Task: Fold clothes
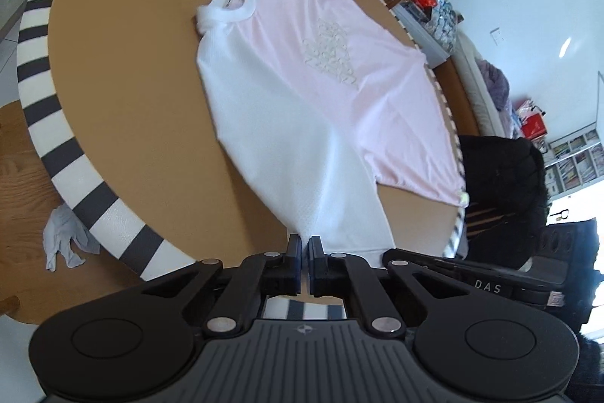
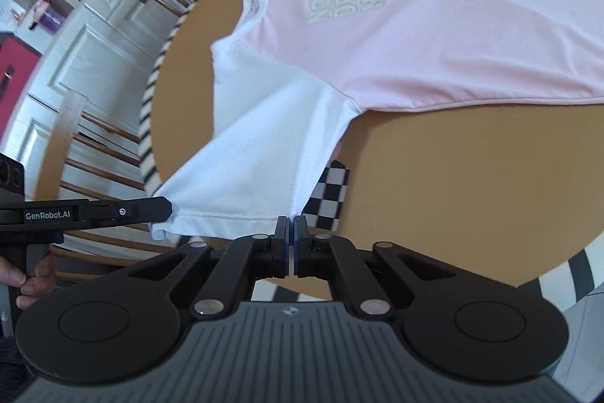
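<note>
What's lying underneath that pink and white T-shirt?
The T-shirt lies on a round brown table. A checkered marker peeks out beneath the lifted white sleeve; whatever else it covers is hidden.

Left tool [image 1: 305, 241] pinches the white sleeve [image 1: 332, 184]; T-shirt [image 1: 339, 63] covers table [image 1: 124, 82].

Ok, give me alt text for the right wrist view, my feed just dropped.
The right gripper is shut on a corner of the white sleeve of a pink T-shirt, lifting it off the round brown table. The left gripper pinches the sleeve's other corner.
</note>
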Demonstrator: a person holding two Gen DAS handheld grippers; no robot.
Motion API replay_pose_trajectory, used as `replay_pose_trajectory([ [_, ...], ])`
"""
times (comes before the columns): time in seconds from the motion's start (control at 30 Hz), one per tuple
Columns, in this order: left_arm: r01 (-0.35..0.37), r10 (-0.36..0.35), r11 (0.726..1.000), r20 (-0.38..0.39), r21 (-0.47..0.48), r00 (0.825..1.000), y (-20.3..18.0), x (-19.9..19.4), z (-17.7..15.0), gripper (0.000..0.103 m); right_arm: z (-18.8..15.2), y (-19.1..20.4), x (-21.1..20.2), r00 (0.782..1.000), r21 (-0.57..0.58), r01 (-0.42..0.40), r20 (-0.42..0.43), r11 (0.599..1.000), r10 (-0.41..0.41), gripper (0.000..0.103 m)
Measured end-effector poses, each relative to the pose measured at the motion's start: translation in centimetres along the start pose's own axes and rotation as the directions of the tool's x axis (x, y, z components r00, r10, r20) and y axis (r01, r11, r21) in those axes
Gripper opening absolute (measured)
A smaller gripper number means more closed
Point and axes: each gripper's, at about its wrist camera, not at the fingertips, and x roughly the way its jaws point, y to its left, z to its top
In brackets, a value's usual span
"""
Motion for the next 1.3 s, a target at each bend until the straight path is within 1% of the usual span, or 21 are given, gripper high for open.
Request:
replay_pose_trajectory([
  [0.13,0.029,-0.029,0.999,0.012,0.019,1.0,-1.7,0.1,4.3,0.004,3.8,-1.1,-1.9,0.996,0.064,-0.076,0.053,0.995,0.072,0.002],
  [0.27,-0.017,0.016,0.998,0.025,0.058,1.0,-3.2,3.1,10.9,0.004,10.4,-2.9,-1.8,0.993,0.072,-0.101,0.071,0.992,0.096,0.002],
  [0.4,-0.088,0.088,0.996,0.002,0.016,0.996,-3.1,8.7,17.8,0.004,17.3,-5.4,2.0,0.997,0.099,-0.073,0.03,0.992,0.07,0.002],
  [0.47,-0.135,0.134,0.991,-0.012,-0.017,0.991,-2.5,11.5,20.6,0.004,19.8,-7.1,4.9,0.998,0.137,-0.061,0.003,0.989,0.061,0.002],
  [0.53,-0.162,0.162,0.987,-0.024,-0.019,0.987,-1.9,14.1,22.9,0.005,21.7,-8.3,7.5,0.999,0.163,-0.04,-0.023,0.986,0.045,0.002],
  [0.6,-0.196,0.195,0.98,-0.043,-0.026,0.98,-1.0,16.6,24.5,0.009,22.7,-9.3,9.5,0.999,0.151,0.013,-0.038,0.988,-0.008,0.008],
  [0.63,-0.211,0.209,0.977,-0.053,-0.033,0.977,-0.6,17.5,25.2,0.017,23.2,-9.8,10.3,0.998,0.153,0.047,-0.047,0.987,-0.04,0.021],
  [0.67,-0.224,0.222,0.973,-0.044,-0.045,0.974,-0.1,17.6,25.8,0.02,23.5,-10.2,10.4,0.998,0.165,0.062,-0.04,0.984,-0.056,0.032],
  [0.7,-0.226,0.226,0.972,-0.009,-0.065,0.974,0.2,17.1,26.3,0.025,23.5,-10.5,9.7,0.999,0.171,0.041,0.002,0.984,-0.042,0.04],
  [0.73,-0.202,0.206,0.975,0.042,-0.087,0.978,0.5,16.1,26.6,0.032,23.5,-10.8,9.1,0.999,0.177,0.02,0.043,0.984,-0.028,0.049],
  [0.8,-0.143,0.156,0.984,0.124,-0.109,0.98,1.1,13.7,26.5,0.038,23.2,-10.7,7.4,0.989,0.133,0.001,0.147,0.991,-0.021,0.044],
  [0.83,-0.132,0.145,0.986,0.141,-0.1,0.979,1.1,12.9,25.8,0.041,22.6,-10.4,6.6,0.983,0.092,-0.007,0.186,0.996,-0.01,0.041],
  [0.9,-0.112,0.124,0.991,0.166,-0.076,0.978,1.0,11.3,24.4,0.041,21.2,-9.1,6.5,0.982,-0.027,-0.023,0.185,0.999,0.028,0.037],
  [0.93,-0.107,0.111,0.994,0.146,-0.036,0.983,0.6,11.2,23.3,0.041,20.4,-8.3,6.8,0.985,-0.105,-0.022,0.171,0.994,0.04,0.03],
  [0.97,-0.105,0.104,0.994,0.127,0.007,0.986,0.2,11.2,22.1,0.041,19.5,-7.3,7.4,0.987,-0.2,0.003,0.157,0.98,0.029,0.027],
  [1.03,-0.165,0.151,0.979,0.119,0.118,0.981,-0.9,11.9,20.2,0.04,18.3,-5.7,9.0,0.988,-0.35,0.086,0.151,0.933,-0.034,0.027],
  [1.07,-0.207,0.189,0.964,0.121,0.164,0.975,-1.3,12.5,19.5,0.04,18.1,-5.4,9.9,0.986,-0.377,0.115,0.155,0.919,-0.06,0.027],
  [1.13,-0.274,0.25,0.933,0.127,0.232,0.96,-1.8,13.4,17.9,0.039,18.3,-5.3,11.2,0.978,-0.37,0.155,0.185,0.916,-0.091,0.027],
  [1.23,-0.332,0.302,0.91,0.149,0.249,0.941,-1.7,14.2,17.0,0.036,19.4,-5.8,12.5,0.972,-0.345,0.191,0.199,0.919,-0.128,0.026],
  [1.27,-0.349,0.317,0.902,0.159,0.252,0.935,-1.6,14.3,16.8,0.036,19.9,-5.9,13.0,0.969,-0.344,0.211,0.196,0.915,-0.15,0.017],
  [1.3,-0.364,0.33,0.896,0.167,0.256,0.929,-1.5,14.1,16.7,0.035,20.4,-5.9,13.4,0.962,-0.353,0.25,0.194,0.902,-0.19,0.013],
])
